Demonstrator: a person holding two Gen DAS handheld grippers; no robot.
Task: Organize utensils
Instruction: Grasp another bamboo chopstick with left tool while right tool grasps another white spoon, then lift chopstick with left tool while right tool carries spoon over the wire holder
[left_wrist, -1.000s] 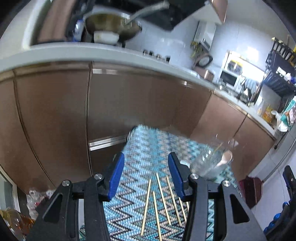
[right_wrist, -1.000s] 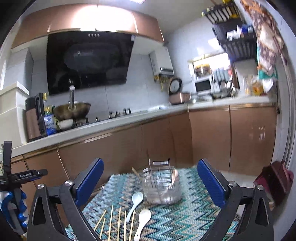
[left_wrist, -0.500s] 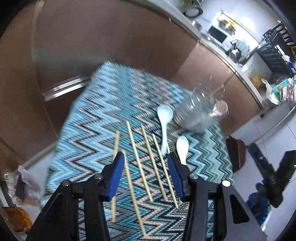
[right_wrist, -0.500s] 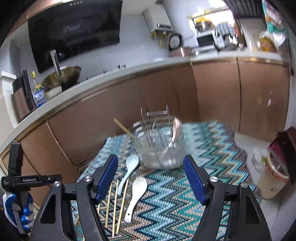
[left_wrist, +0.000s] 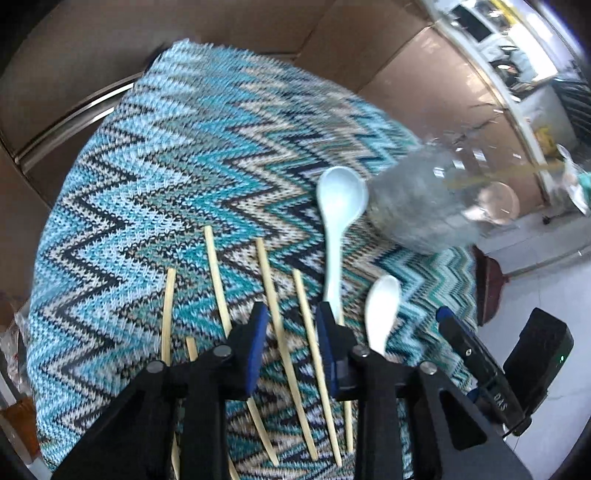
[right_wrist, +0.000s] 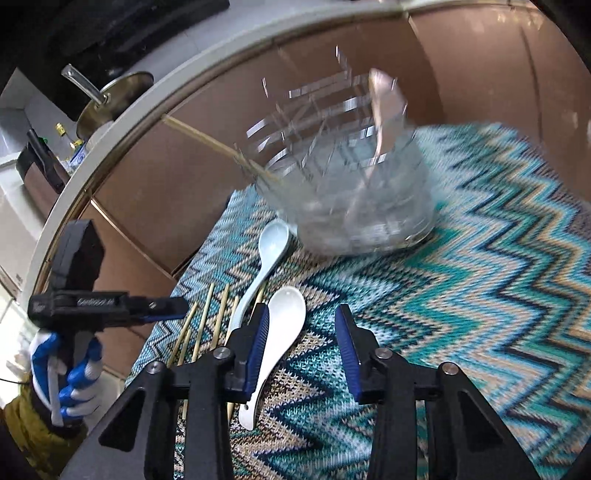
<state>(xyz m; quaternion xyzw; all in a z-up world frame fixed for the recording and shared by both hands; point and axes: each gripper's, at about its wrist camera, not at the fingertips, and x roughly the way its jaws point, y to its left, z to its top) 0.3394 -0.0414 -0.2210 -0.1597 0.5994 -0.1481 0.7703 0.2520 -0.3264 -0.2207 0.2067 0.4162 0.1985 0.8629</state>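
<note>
A blue, teal, cream and black zigzag-patterned woven tablecloth (left_wrist: 177, 155) covers the table and fills most of both wrist views, with brown kitchen cabinet doors (right_wrist: 177, 177) behind it. Toward the far side of the cloth stands a clear plastic divided utensil holder (right_wrist: 354, 199), blurred in both views; a single pale bamboo chopstick (right_wrist: 207, 138) leans out of its left side and a pale spoon (right_wrist: 386, 107) stands upright in its right part. The left gripper (left_wrist: 291, 332), black with blue pads, hangs low over the cloth with its jaws parted and nothing between them but the loose pale bamboo chopsticks (left_wrist: 269, 291) lying below, roughly side by side. The right gripper (right_wrist: 301, 343) is likewise spread open and empty, just above the cloth. A long pale-blue ceramic soup spoon (left_wrist: 338, 221) lies just beside the holder, its bowl nearly touching the holder's base and its handle running back over the chopsticks. A shorter white ceramic soup spoon (right_wrist: 277, 339) lies near it, its handle passing beside the right gripper's left finger (right_wrist: 255, 347).
</note>
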